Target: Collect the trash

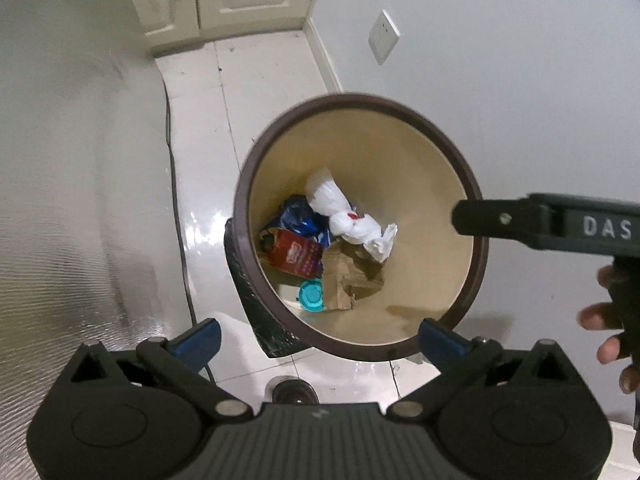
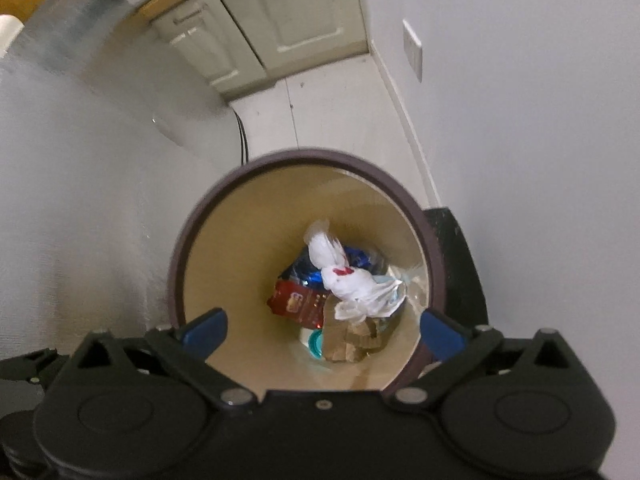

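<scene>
Both grippers empty over bin w/ trash already inside.

Left gripper (image 1: 316, 338) at bottom of left wrist view: jaws spread wide, nothing btwn blue pads, pointing steeply down at the trash bin (image 1: 256, 184) in frame centre. That fits a drop just made, though it's only a guess. Right gripper (image 2: 322, 328) likewise at bottom of its view, jaws fully apart, empty, sitting right over bin mouth. Inside, at bin bottom: white knotted bag (image 1: 348, 222) on top, mid-frame; red packet (image 1: 298, 254) and blue wrapper (image 1: 300, 216) to its left; brown paper (image 1: 348, 280) and teal lid (image 1: 311, 296) below. Bin stands on white tile floor (image 1: 192, 80) close to wall at right, so both tools come in from above. A bare hand (image 1: 612, 320) shows at right edge, on the other tool's grip.
</scene>
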A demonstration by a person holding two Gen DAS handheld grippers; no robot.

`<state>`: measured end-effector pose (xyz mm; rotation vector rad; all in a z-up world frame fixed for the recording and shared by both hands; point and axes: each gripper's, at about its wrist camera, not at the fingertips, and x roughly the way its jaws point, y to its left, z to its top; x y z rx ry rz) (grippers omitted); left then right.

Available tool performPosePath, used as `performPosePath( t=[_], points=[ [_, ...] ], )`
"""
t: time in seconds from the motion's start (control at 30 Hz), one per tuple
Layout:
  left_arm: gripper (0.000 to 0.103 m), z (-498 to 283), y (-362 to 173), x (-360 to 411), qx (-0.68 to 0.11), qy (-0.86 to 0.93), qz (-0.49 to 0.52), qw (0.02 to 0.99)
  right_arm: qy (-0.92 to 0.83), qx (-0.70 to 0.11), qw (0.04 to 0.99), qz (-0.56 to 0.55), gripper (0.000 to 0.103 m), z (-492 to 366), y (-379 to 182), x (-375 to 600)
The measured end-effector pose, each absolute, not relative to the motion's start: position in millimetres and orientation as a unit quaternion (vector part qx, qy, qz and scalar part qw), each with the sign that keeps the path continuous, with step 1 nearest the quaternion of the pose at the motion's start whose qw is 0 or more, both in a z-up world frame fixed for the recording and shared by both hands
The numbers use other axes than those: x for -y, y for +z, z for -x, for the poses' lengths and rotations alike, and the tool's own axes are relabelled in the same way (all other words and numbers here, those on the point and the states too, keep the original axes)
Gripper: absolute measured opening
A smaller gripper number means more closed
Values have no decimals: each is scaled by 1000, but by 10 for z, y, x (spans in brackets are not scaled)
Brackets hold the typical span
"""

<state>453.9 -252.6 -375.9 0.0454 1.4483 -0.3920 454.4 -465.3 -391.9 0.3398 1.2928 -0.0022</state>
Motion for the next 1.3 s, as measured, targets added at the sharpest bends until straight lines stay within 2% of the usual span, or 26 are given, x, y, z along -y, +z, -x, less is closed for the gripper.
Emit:
performPosePath(
  t=[0.23, 0.57, 1.0, 1.3],
  points=[
    [103, -4480, -3311, 2301, -627, -151, -13, 764, 1, -577, 805, -137, 103, -4459, -3449, 4586],
    [103, -4186, -2339, 1849, -561, -117, 26, 819, 14, -526, 841, -125, 103, -4100, -2613, 4317],
    [103, -3180, -1137, 1174, -466, -82, 24, 881, 37, -435, 896, -86, 103, -3225, -1342, 3930],
    [103, -2354, -611, 803, -413, -47, 29, 909, 33, -392, 917, -66, 103, -2502, -775, 3685]
  ],
)
